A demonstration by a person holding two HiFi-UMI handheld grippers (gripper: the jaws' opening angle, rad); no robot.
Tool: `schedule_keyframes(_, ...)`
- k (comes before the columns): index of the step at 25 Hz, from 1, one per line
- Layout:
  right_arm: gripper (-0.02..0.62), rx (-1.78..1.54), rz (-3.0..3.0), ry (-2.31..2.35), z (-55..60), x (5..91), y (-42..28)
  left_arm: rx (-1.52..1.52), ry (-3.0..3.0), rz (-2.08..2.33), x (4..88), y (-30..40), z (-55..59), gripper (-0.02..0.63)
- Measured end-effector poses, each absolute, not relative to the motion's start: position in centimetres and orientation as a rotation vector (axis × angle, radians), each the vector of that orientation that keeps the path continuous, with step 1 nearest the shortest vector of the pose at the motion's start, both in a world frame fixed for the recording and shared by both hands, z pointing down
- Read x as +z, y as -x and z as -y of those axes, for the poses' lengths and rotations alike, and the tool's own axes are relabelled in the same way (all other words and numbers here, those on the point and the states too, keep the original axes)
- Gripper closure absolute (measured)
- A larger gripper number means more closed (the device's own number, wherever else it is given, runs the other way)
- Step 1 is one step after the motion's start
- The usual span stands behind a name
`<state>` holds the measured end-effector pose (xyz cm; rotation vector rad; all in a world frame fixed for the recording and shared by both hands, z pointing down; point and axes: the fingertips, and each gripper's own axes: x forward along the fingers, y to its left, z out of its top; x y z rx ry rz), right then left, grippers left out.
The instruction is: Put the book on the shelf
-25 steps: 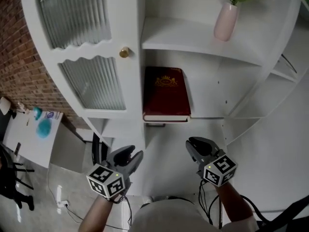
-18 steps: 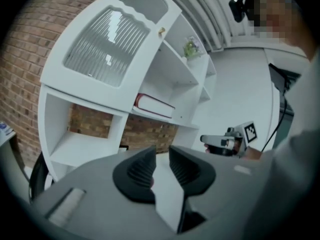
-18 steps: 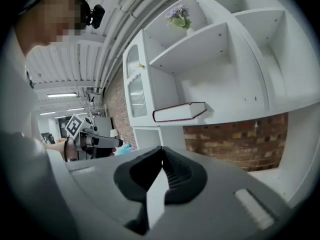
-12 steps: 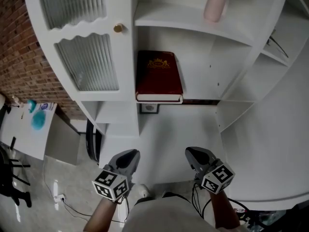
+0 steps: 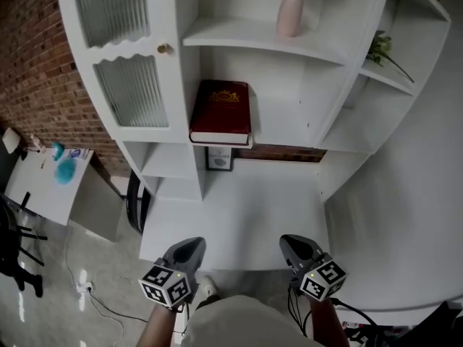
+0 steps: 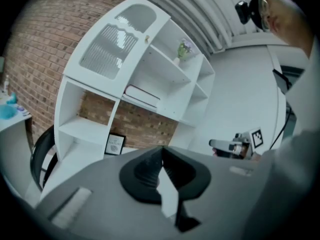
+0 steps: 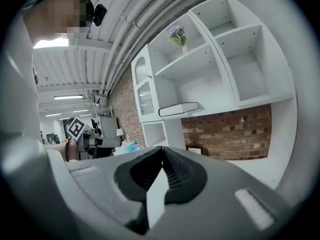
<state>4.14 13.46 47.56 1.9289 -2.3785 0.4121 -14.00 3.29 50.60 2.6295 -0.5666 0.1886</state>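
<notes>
A dark red book (image 5: 221, 110) with a gold crest lies flat on a middle board of the white shelf unit (image 5: 239, 33), and nothing holds it. My left gripper (image 5: 189, 249) and right gripper (image 5: 293, 246) hover low in the head view, well back from the shelf, side by side. The left jaws have just been closing and now meet with nothing between them (image 6: 161, 151). The right gripper (image 7: 163, 151) is also shut and empty. In the gripper views the book (image 6: 142, 95) (image 7: 179, 108) shows small and far off.
A pink vase (image 5: 289, 13) stands on the board above the book. A small framed picture (image 5: 219, 159) leans under the book's board. The ribbed-glass cabinet door (image 5: 130, 85) is on the left, a plant (image 5: 383, 49) on the right. A white side table (image 5: 43, 194) stands by the brick wall.
Both grippers have drawn back from the shelf, which now looks farther off. The left jaws, open a second ago, have shut, and the right jaws closed too. The book stayed on its board.
</notes>
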Motion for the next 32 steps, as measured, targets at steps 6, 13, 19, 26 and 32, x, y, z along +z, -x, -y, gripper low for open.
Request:
schedule_keyframes(6,0.592,0.495,2.400,-1.893,-17.9,50.1,-4.4,0.198,-2.575,0.635,52.0,14.9,-7.8,0.598)
schedule_keyframes(13,0.594,0.548,2.458,-1.806,-19.5,52.2,-2.6,0.249,-2.583,0.676,53.2,15.5,-11.0,0.598)
schedule_keyframes(19,0.594,0.465,2.465,-1.828,-19.2,50.7,-1.3,0.287,-2.657,0.663,52.9,17.1,-11.6,0.598)
schedule_keyframes(26,0.594,0.441,2.483,-1.861,-18.0,49.8,0.8,0.252,-2.653,0.605,52.5,18.0,-10.6,0.598)
schedule_keyframes(32,0.594,0.451,2.480,-1.869,-17.2,49.6,1.9,0.239,-2.631,0.570,52.7,18.5,-10.1,0.598)
